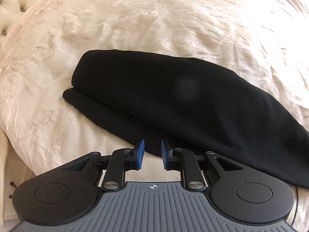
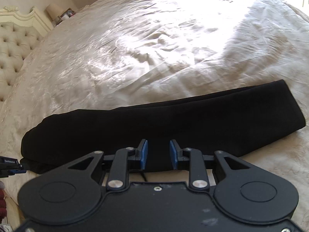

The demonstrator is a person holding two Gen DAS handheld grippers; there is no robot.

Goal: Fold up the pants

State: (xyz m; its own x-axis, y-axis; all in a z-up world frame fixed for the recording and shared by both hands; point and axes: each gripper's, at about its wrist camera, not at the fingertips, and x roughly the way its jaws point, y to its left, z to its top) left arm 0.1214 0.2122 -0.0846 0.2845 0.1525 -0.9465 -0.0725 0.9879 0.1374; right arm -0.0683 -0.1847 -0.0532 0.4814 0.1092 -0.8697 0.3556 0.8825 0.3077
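Note:
Black pants (image 1: 173,96) lie folded into a long band on a cream embroidered bedspread (image 1: 48,73). One layer sits on top of another, and the lower edge sticks out at the left end. My left gripper (image 1: 152,142) hovers over the near edge of the pants. Its blue pads stand a narrow gap apart with nothing between them. From the right wrist view the pants (image 2: 154,119) stretch from left to right. My right gripper (image 2: 158,141) is open above their near edge, with its pads clear of the cloth.
A tufted cream headboard (image 2: 11,48) rises at the left, with a lamp (image 2: 54,11) on a bedside stand beyond it. Sunlit, wrinkled bedspread (image 2: 154,38) spreads out behind the pants. The bed's near edge lies just under both grippers.

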